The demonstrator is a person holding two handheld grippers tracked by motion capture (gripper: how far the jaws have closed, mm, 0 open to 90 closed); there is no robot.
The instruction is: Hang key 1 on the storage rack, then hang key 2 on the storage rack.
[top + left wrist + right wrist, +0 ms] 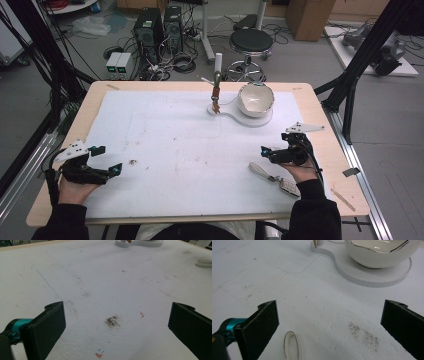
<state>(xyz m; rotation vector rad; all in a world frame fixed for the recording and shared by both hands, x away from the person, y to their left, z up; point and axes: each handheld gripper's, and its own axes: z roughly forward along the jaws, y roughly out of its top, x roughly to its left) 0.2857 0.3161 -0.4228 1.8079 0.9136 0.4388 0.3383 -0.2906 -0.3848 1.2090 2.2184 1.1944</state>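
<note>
White foam mat, spoon nr open right claw

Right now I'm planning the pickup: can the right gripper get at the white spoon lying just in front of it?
Probably yes: the right gripper is open, the spoon lies flat beside it, nothing between them.

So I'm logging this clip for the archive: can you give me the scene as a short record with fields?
Surface: white foam sheet on a wooden table
Left claw: open, holds nothing, over bare sheet
Right claw: open, holds nothing
Nearest item: white spoon, lying flat beside the right claw
Far side: white bowl on a white stand base
Stains: brown smudge ahead of the left claw
</note>
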